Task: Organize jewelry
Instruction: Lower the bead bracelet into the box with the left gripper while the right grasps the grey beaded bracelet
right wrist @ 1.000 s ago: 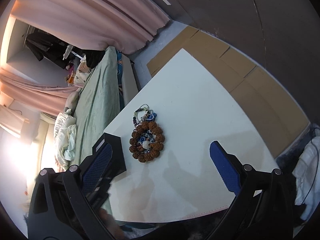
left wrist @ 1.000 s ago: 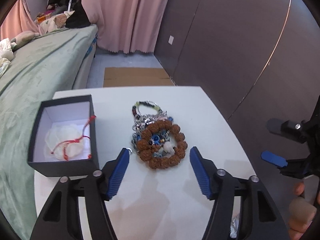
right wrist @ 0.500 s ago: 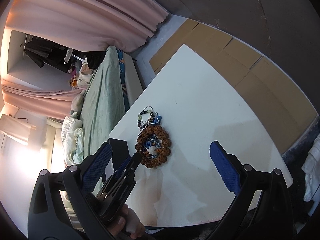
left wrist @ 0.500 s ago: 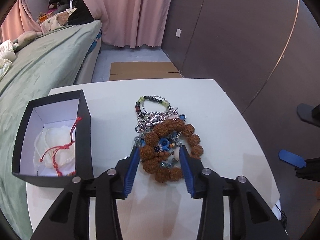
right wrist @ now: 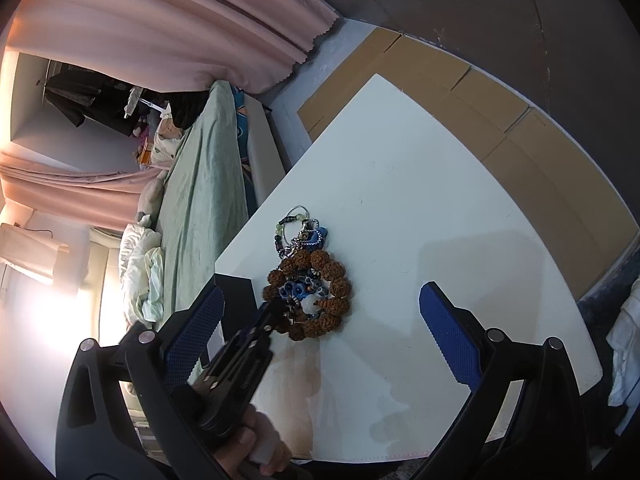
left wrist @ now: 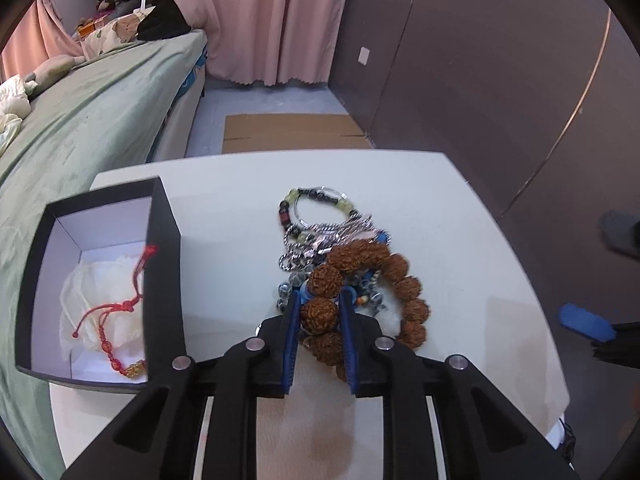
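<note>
A pile of jewelry lies on the white table: a bracelet of large brown seed beads, silver chains and a thin bangle with green and black beads. My left gripper is shut on the near side of the brown bead bracelet. An open black box on the left holds a red cord bracelet on white tissue. My right gripper is open and empty, held above the table; the pile and the left gripper show below it.
A green-covered bed runs along the table's left side. Flat cardboard lies on the floor beyond the far edge. A dark wall stands at the right. The right gripper's blue pad shows at the right edge.
My left gripper moved forward onto the pile and closed from wide open onto the brown bead bracelet. The right gripper stayed open, shifting slightly.
</note>
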{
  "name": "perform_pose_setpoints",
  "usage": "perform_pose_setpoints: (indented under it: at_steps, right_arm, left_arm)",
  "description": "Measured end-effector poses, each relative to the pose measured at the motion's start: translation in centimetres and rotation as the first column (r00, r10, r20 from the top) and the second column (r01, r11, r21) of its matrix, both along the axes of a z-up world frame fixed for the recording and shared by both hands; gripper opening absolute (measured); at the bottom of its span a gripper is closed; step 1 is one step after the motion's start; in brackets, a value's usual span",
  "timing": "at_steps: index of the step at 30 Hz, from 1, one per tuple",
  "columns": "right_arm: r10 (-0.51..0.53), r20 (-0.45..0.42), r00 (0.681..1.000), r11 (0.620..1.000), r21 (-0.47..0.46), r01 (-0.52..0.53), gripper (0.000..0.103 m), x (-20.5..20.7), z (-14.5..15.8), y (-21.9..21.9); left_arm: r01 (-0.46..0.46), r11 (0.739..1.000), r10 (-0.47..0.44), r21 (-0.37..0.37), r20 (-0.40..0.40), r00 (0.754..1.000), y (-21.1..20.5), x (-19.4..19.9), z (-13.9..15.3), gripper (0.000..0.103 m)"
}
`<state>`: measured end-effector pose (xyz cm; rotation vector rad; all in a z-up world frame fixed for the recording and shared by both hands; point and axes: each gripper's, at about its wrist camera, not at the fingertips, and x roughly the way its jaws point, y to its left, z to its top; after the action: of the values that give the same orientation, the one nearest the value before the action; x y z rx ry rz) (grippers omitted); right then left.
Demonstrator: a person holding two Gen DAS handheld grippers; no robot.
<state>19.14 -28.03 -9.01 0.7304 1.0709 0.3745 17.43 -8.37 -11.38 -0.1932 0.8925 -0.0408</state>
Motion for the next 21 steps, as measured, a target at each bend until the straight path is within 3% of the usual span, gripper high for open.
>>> perform_pose_setpoints:
  at_steps: [10,19,21]
  right_arm:
    - [-0.010,-0.013,1.000,1.000,-0.022,0.010,0.098,0.4,-0.7,1.1]
    - [0.031,-0.014,0.999,0.998,-0.050,-0.031,0.098,0.8,-1.2,3.8]
    - [0.020,0.000,1.000,0.998,-0.061,-0.020,0.090,0.7,-1.1,4.2]
  left_arm:
    - [0.064,0.996,-0.056,-0.067,0.117,0.992,0.2,-2.5,4.4,0.017]
    - [0.043,0.993,-0.023,-0.111,0.175,0.984,2.9,-4.3,7.1,0.017]
    - [0.034,0.992,-0.012,-0.119,0.181,0.983,3.8,-4.5,7.5,0.017]
